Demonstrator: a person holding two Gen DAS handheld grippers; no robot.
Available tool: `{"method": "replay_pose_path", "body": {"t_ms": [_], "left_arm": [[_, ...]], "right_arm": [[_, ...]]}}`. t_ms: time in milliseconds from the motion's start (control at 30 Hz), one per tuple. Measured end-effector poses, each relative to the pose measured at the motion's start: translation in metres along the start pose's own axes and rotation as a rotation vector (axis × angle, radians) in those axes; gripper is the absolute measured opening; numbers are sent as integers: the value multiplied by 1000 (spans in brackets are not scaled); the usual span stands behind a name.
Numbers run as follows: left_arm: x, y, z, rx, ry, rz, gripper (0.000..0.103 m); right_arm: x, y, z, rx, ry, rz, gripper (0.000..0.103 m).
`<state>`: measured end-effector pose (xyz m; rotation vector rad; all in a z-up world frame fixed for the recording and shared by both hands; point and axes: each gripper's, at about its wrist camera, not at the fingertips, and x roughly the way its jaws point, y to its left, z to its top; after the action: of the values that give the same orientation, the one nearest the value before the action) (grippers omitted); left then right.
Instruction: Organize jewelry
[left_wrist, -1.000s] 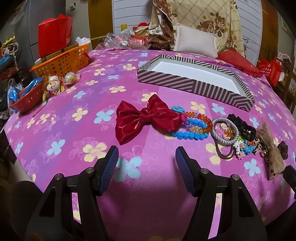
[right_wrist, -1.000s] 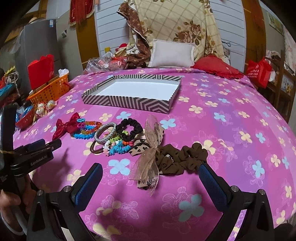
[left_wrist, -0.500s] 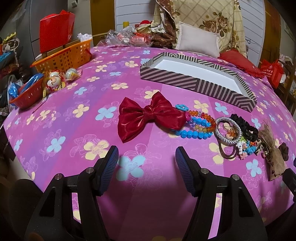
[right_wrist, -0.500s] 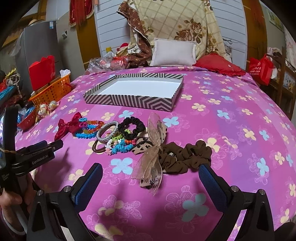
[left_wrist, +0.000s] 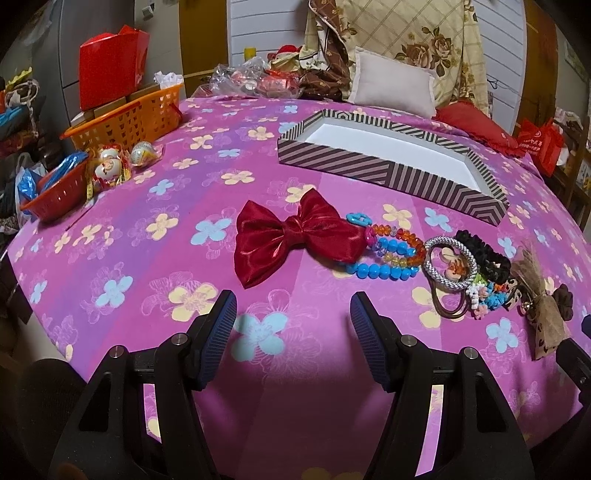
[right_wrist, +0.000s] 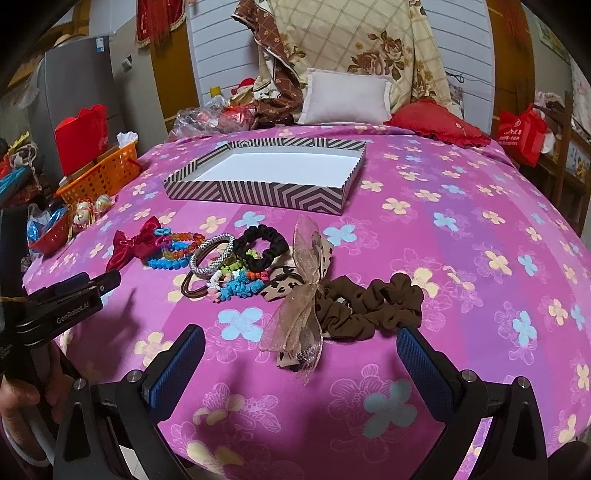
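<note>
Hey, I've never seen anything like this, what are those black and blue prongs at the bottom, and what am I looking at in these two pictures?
Those prongs belong to two handheld grasping tools, each carrying a camera looking along its fingers. One picture comes from the left tool, the other from the right tool. Both are open and hold nothing. On the flowered pink cloth lie a red bow, bead bracelets, a silver bangle, a black scrunchie, a sheer ribbon bow and a brown scrunchie. Behind them sits an empty striped tray.
</note>
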<state>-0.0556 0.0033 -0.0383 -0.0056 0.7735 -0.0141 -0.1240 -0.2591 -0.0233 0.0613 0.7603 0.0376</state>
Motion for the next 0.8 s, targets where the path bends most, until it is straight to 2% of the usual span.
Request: {"method": "replay_pose_path", "body": {"t_ms": [167, 567, 800], "left_arm": [[-5, -2, 1, 2, -9, -5, 64], [-9, -7, 0, 11, -13, -3, 64], [-8, -7, 0, 13, -11, -2, 64]], "right_arm": [[-4, 3, 3, -24, 48, -17, 103], [-6, 5, 4, -28, 11, -6, 103], [-4, 4, 3, -23, 18, 1, 103]]}}
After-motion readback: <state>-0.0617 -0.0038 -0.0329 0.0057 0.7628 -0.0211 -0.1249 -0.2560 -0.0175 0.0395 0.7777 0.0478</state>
